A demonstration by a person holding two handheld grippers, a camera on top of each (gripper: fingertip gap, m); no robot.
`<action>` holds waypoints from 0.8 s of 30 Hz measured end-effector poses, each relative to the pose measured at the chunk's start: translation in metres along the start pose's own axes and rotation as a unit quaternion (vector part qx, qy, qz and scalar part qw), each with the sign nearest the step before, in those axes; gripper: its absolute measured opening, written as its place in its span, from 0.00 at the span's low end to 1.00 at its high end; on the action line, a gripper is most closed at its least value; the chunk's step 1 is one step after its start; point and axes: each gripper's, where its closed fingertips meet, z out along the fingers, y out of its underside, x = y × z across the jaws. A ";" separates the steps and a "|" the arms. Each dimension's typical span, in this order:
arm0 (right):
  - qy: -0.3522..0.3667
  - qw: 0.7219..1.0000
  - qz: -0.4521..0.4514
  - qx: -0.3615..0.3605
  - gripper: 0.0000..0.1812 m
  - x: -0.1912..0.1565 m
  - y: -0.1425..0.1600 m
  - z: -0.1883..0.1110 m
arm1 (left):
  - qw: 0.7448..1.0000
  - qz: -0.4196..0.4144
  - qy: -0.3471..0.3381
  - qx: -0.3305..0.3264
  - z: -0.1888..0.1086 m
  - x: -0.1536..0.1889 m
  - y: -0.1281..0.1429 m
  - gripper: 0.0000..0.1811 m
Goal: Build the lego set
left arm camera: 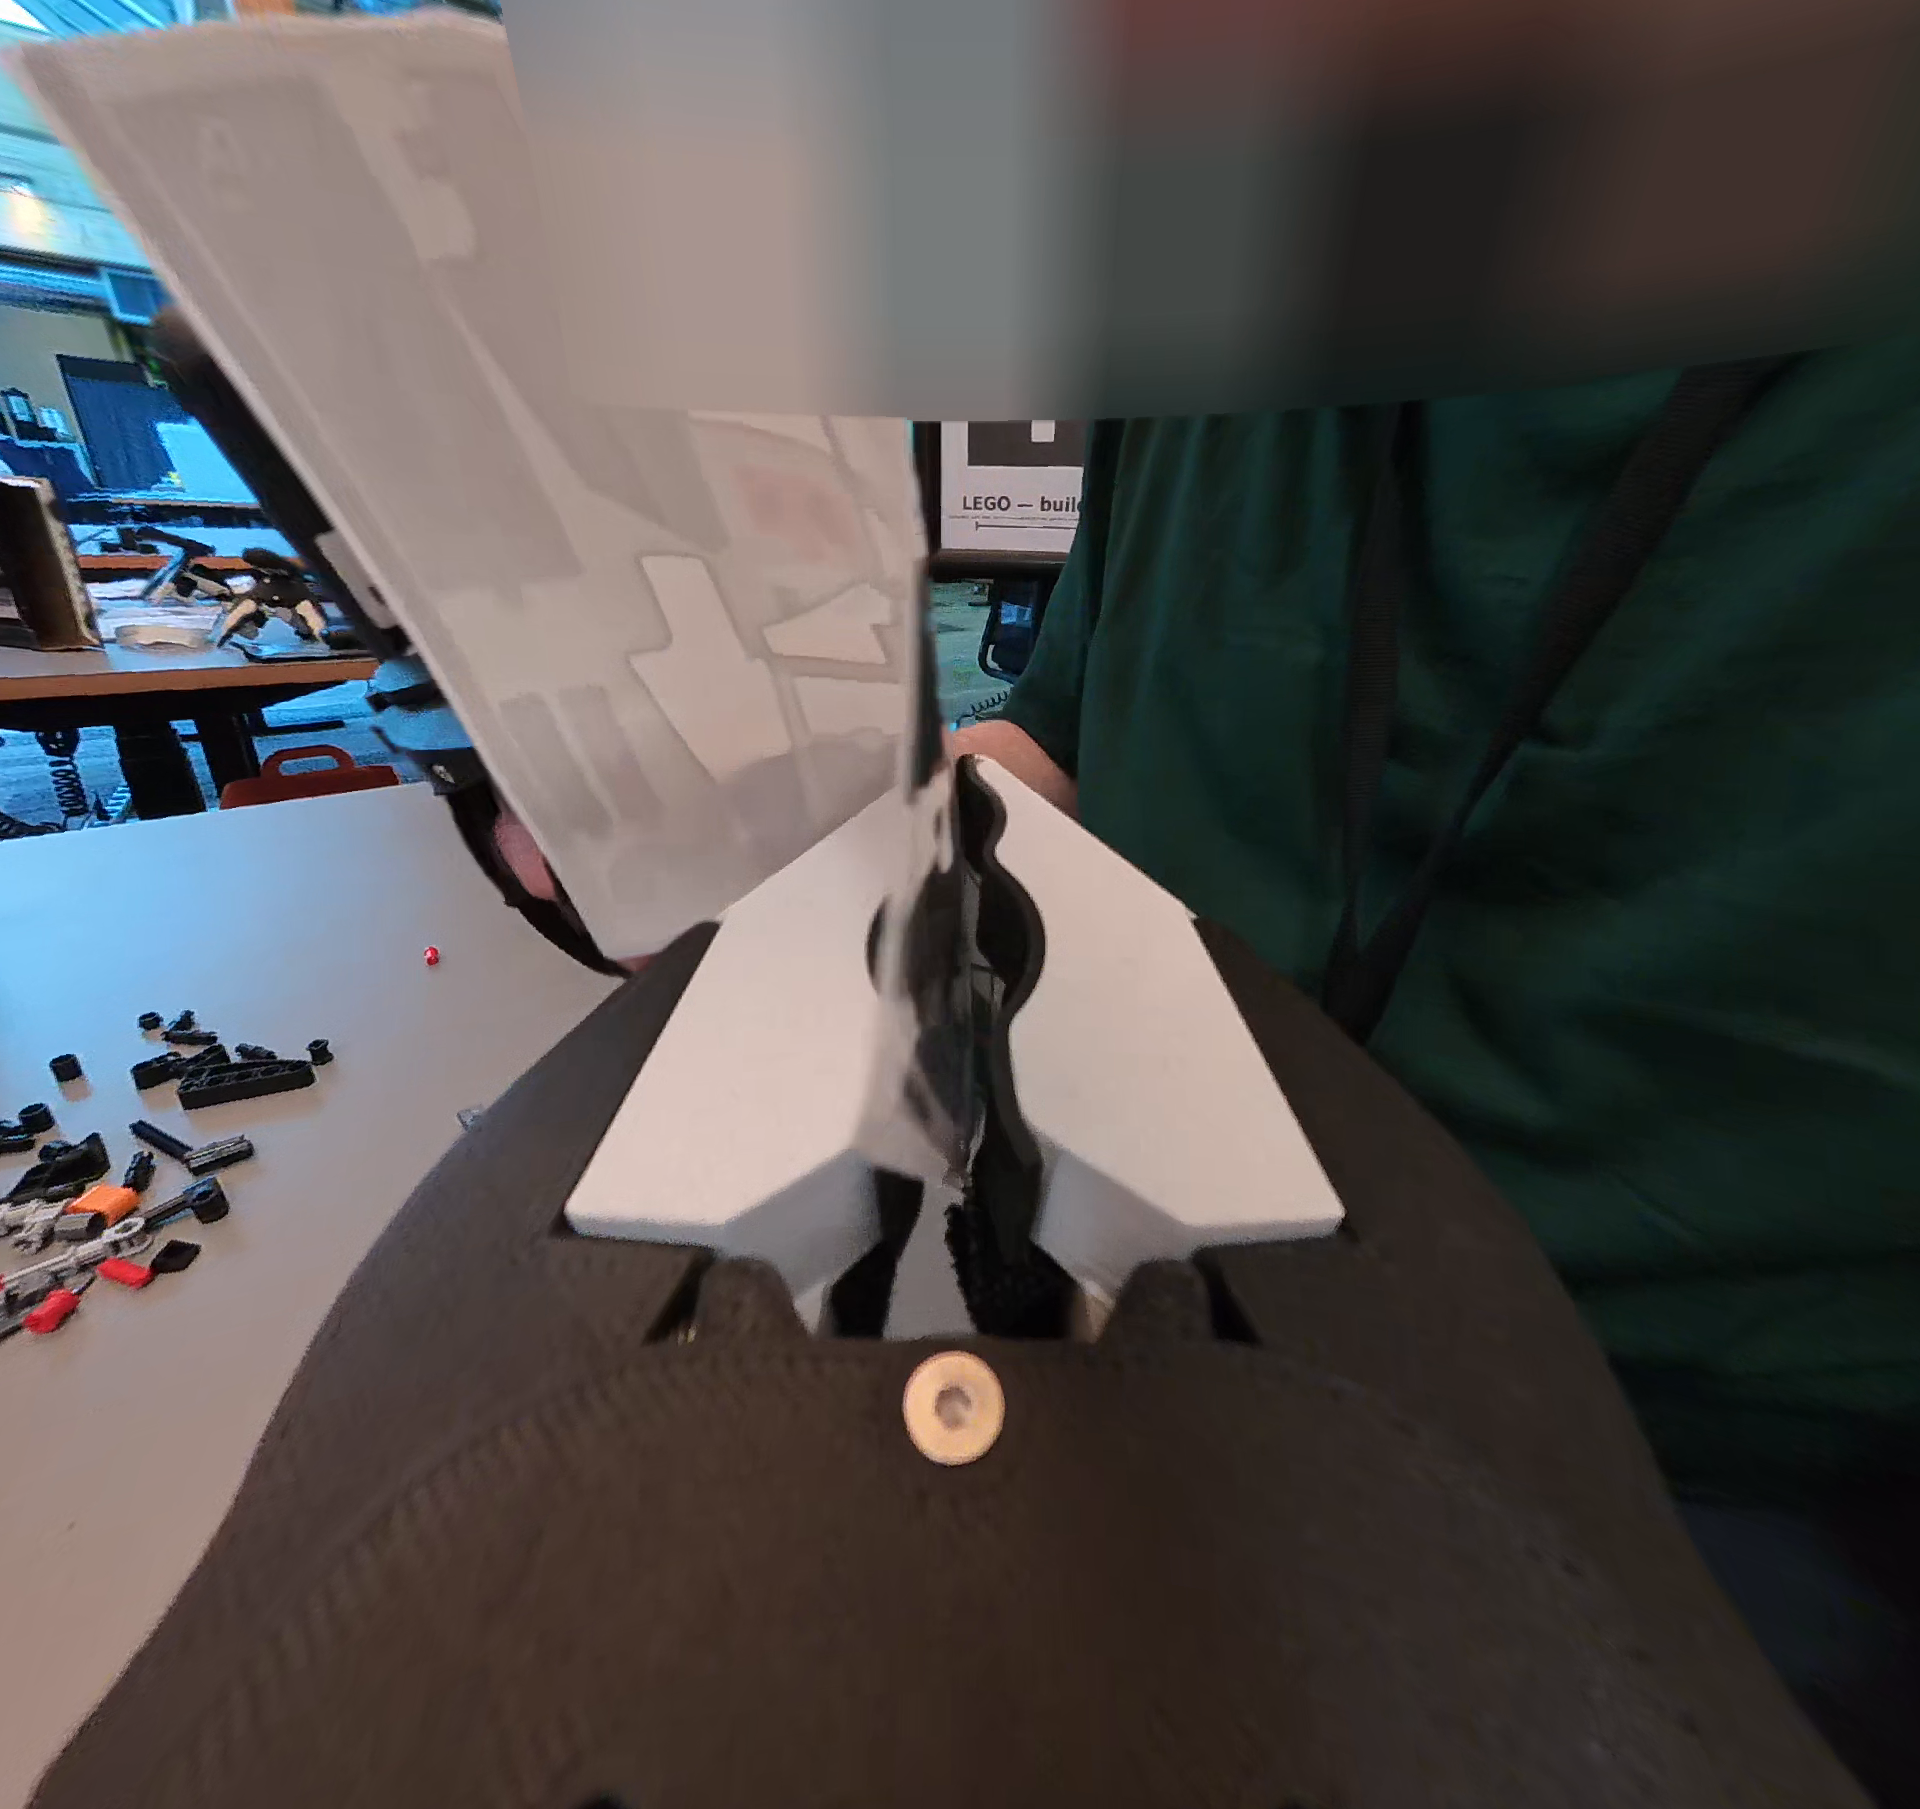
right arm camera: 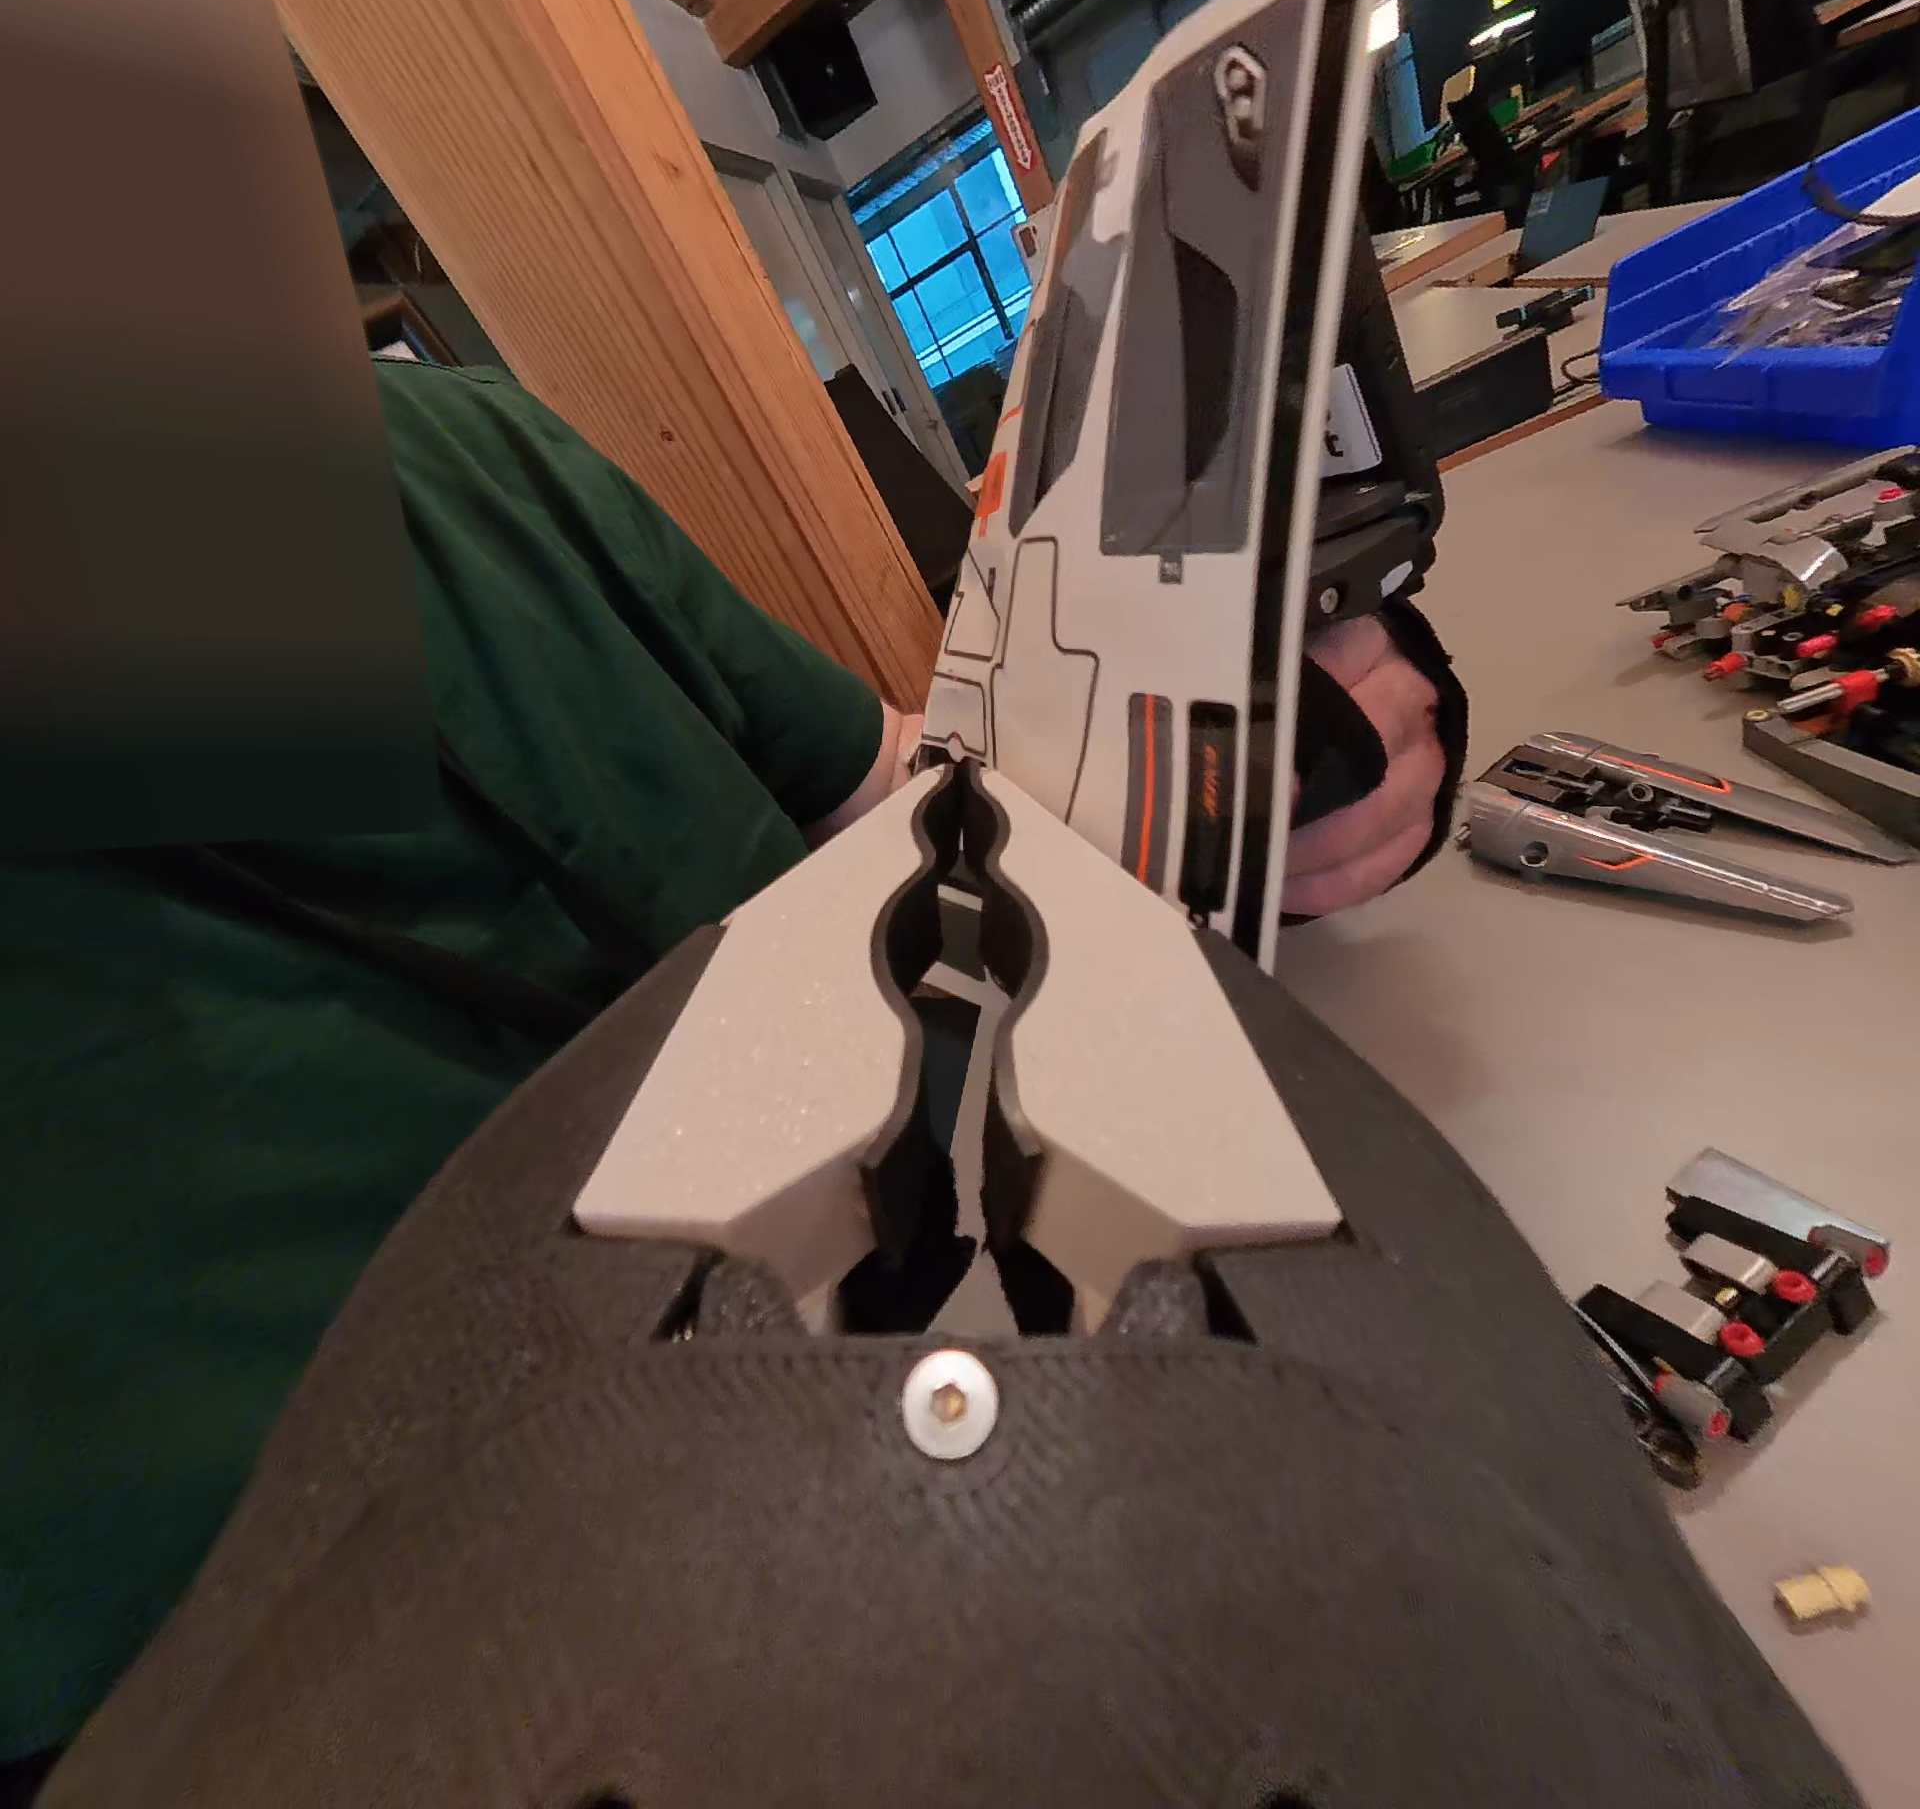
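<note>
A white sticker sheet (left arm camera: 499,512) with grey, black and orange decals stands upright between both grippers; its printed side shows in the right wrist view (right arm camera: 1153,388). My left gripper (left arm camera: 961,783) is shut on the sheet, which runs down between its fingers. My right gripper (right arm camera: 956,772) is shut at the tips on the sheet's lower corner. The other gripper and the hand holding it show behind the sheet (right arm camera: 1361,751). Loose black, grey, red and orange lego pieces (left arm camera: 156,1136) lie on the grey table (left arm camera: 260,1447).
Partly built silver and black lego sections lie on the table at right (right arm camera: 1652,824), (right arm camera: 1818,616), (right arm camera: 1756,1302). A blue bin (right arm camera: 1766,357) stands farther back. A small tan piece (right arm camera: 1820,1593) lies near the front. A person in a green shirt (left arm camera: 1455,824) is close behind the grippers. Both grippers' tips are roughly 20 centimetres from the small tan piece (right arm camera: 1820,1593).
</note>
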 end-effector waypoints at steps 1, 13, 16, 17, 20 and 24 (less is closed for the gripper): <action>0.007 1.000 -0.003 -0.004 0.00 0.001 0.001 0.000 | 1.000 0.000 -0.005 0.001 -0.001 -0.002 0.000 0.00; 0.029 0.998 -0.023 -0.040 0.04 -0.005 0.010 0.013 | 1.000 -0.003 0.000 -0.011 0.004 -0.001 0.004 0.00; 0.009 0.999 -0.015 -0.036 0.03 -0.006 0.010 0.015 | 1.000 0.000 0.006 -0.010 0.005 0.002 0.003 0.00; -0.003 0.999 -0.011 -0.032 0.03 -0.008 0.009 0.015 | 1.000 0.000 0.009 -0.005 0.005 0.003 0.002 0.00; -0.027 0.999 -0.001 -0.030 0.03 -0.009 0.010 0.017 | 1.000 -0.003 0.019 0.000 0.005 0.005 0.002 0.00; -0.039 0.999 0.000 -0.026 0.03 -0.009 0.008 0.018 | 1.000 0.001 0.020 0.004 0.005 0.006 0.001 0.00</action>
